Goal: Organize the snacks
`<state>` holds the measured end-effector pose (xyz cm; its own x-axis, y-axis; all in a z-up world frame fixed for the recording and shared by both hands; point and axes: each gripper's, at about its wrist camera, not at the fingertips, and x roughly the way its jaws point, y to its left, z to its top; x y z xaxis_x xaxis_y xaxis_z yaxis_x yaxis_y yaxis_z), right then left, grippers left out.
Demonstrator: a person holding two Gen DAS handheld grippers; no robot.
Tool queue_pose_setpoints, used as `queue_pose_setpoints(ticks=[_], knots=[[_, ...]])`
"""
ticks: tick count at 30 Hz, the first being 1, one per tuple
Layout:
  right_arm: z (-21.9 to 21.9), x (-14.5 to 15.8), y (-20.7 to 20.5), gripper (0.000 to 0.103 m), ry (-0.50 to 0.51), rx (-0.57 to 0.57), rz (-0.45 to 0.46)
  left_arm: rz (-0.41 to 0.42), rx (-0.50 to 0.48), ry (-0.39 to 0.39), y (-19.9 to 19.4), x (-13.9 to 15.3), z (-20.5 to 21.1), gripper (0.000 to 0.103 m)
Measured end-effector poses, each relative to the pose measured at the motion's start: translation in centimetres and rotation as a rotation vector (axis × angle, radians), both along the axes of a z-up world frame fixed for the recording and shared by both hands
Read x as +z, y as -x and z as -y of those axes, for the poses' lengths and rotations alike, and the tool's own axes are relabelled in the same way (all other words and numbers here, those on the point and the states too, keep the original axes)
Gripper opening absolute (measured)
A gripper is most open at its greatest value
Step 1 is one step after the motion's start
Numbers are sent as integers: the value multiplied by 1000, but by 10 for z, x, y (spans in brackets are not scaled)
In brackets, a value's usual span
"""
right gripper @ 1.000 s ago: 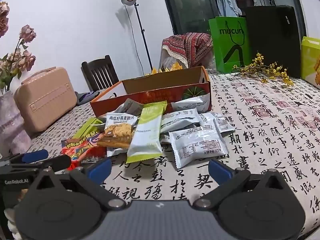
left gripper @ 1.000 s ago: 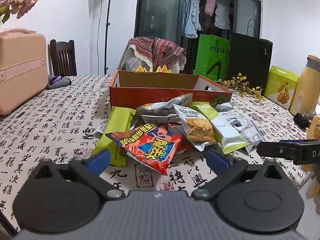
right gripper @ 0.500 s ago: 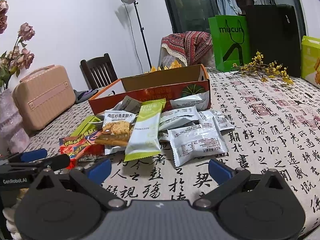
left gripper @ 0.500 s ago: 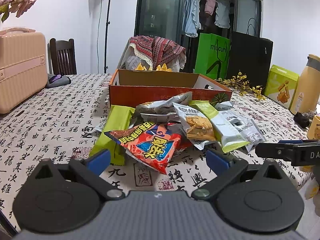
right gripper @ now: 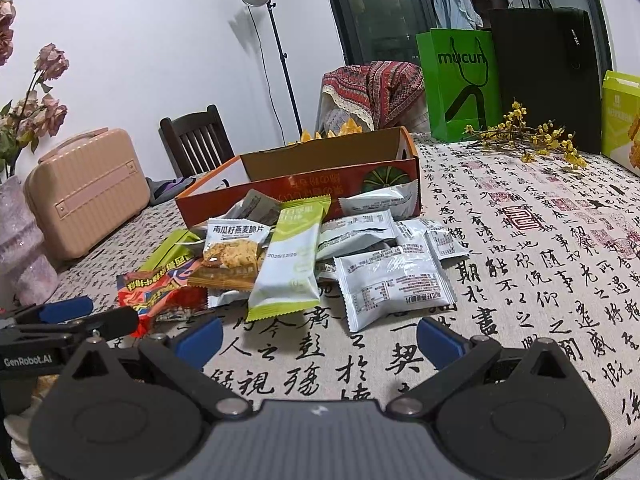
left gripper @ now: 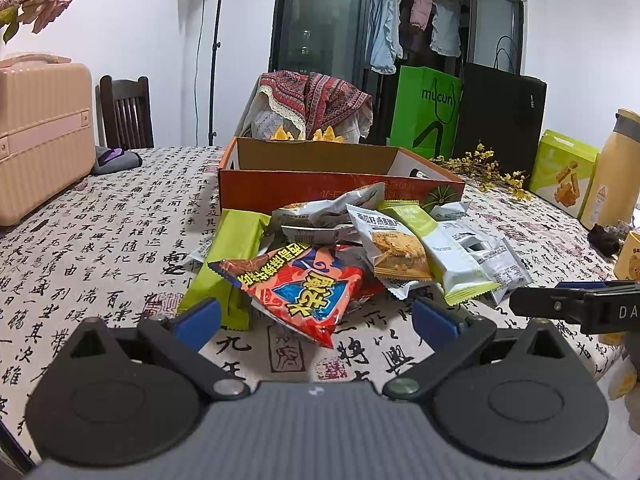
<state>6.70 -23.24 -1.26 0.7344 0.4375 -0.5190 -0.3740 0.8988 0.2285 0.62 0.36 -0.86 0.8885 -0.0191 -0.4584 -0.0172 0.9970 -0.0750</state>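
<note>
A heap of soft foil snack packets lies on the calligraphy-print worktop (left gripper: 100, 248), just near of the open orange cardboard box (left gripper: 304, 190). Nearest the left gripper (left gripper: 316, 314), whose fingers stand wide and empty, is the crinkly red chip bag (left gripper: 298, 288): light, puffy and slippery, probably best pinched at its sealed edge. The right gripper (right gripper: 318, 338) is equally spread. The box interior is hidden.

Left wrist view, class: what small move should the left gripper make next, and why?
Probably ease the left gripper forward onto the red snack packet. Its jaws stand open and empty, that packet lies nearest on top of the pile, and the orange box behind looks ready to receive it.
</note>
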Motion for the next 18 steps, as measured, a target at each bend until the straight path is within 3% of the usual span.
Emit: queue_pose_setpoints(ticks=[18], knots=[[-1,-1,0,103,6,1,-3,0,-1,3,0,-1,-1,103]])
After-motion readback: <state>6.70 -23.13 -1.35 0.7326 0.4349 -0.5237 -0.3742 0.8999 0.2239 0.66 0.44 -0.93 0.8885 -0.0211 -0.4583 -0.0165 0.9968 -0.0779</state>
